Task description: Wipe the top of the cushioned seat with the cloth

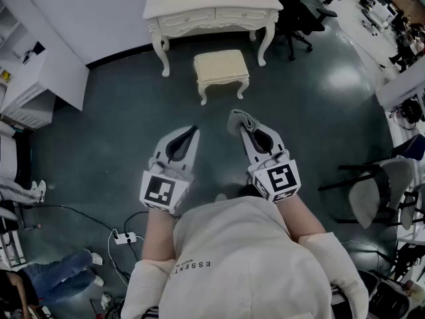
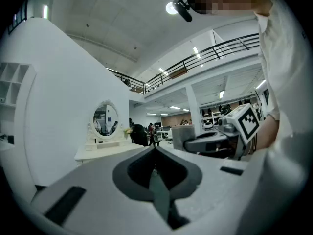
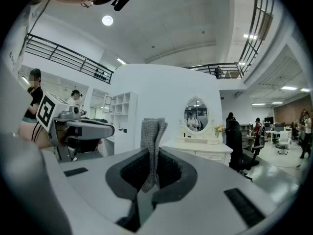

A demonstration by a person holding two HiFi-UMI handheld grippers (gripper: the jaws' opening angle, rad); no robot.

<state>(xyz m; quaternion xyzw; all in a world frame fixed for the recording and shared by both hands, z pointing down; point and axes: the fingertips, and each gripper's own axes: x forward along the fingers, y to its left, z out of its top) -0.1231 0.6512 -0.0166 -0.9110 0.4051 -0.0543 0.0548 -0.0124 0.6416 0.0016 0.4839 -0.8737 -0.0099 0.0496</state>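
Observation:
A cream cushioned stool [image 1: 221,67] stands on the dark floor in front of a white dressing table [image 1: 211,8]. In the head view my right gripper [image 1: 240,122] is held short of the stool, shut on a folded grey cloth [image 1: 240,119]. In the right gripper view the cloth [image 3: 152,146] sticks up from between the closed jaws. My left gripper [image 1: 193,133] sits beside it on the left, shut with nothing in it. Its jaws meet in the left gripper view [image 2: 154,150]. The stool is hidden in both gripper views.
The dressing table carries an oval mirror [image 3: 195,116]. A white shelf unit [image 1: 36,78] stands at the left. Office chairs [image 1: 378,191] stand at the right and cables with a power strip [image 1: 124,237] lie at the lower left. A black chair [image 1: 299,15] is behind the table.

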